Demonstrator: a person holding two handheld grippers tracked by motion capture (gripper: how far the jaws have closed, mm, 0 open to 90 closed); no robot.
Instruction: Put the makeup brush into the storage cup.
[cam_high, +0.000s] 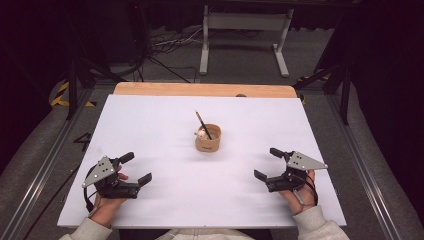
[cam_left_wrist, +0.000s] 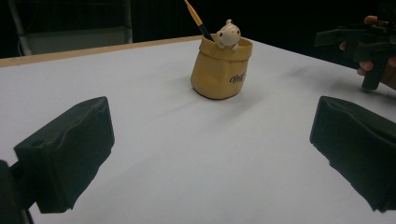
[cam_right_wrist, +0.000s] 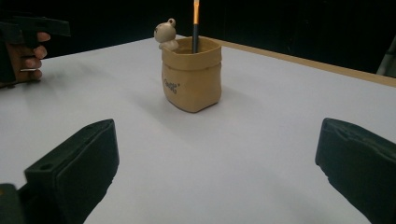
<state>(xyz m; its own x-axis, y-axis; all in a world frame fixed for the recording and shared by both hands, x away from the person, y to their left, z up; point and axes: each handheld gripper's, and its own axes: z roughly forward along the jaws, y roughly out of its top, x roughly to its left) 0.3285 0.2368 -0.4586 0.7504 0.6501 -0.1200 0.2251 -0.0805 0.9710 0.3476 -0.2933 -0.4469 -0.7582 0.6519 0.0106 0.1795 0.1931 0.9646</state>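
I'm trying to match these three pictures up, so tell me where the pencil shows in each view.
High view: the pencil stands in the tan holder at the middle of the white table, leaning up and left.
Left gripper view: top centre, rising from the holder, left of the small white figure.
Right gripper view: top centre, upright, right of the figure.
Shared landmark: the tan holder.

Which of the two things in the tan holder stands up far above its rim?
The pencil does: it leans out of the tan holder, dark with an orange upper part. The small white figure only peeks over the rim.
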